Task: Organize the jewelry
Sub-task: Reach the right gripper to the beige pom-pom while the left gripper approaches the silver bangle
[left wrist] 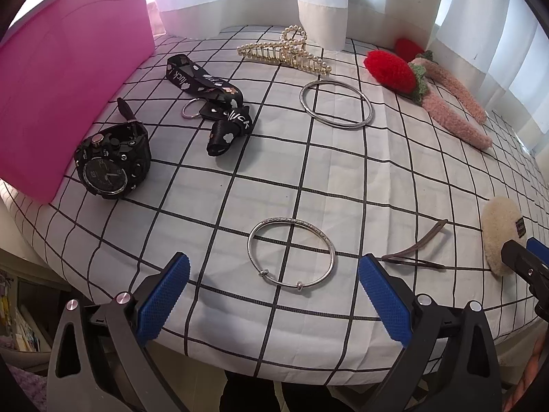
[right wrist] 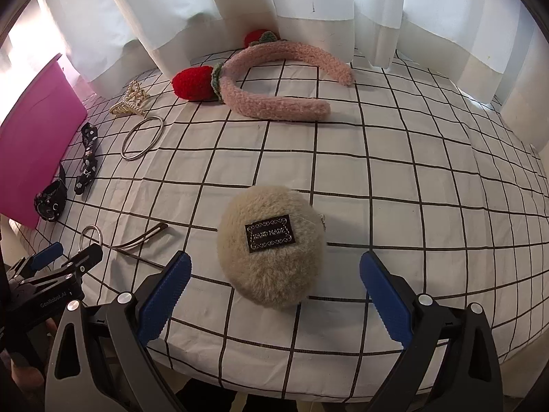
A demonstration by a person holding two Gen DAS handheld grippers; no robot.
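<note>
We see the beaded silver bangle (left wrist: 291, 252) lying flat on the checked surface (left wrist: 343, 178), just ahead of the left tool (left wrist: 273, 295) and between its released blue pads, touching neither. The right tool (right wrist: 275, 297) is likewise spread wide, with the fluffy beige pouch (right wrist: 271, 245) between its pads and apart from both. In the left view that pouch is cut off by the right edge and partly covered by the other tool. A brown hair clip (left wrist: 417, 247) lies between bangle and pouch. Farther off lie a plain silver bangle (left wrist: 335, 103), a pearl claw clip (left wrist: 284, 53) and a pink headband with red strawberries (right wrist: 271, 84), one berry half hidden behind the curtain (right wrist: 240, 10). At far left, a black watch (left wrist: 111, 161) and black printed strap (left wrist: 214, 103) sit beside a pink box (left wrist: 68, 79) whose inside we cannot see. The pouch's label is too small to read reliably.
</note>
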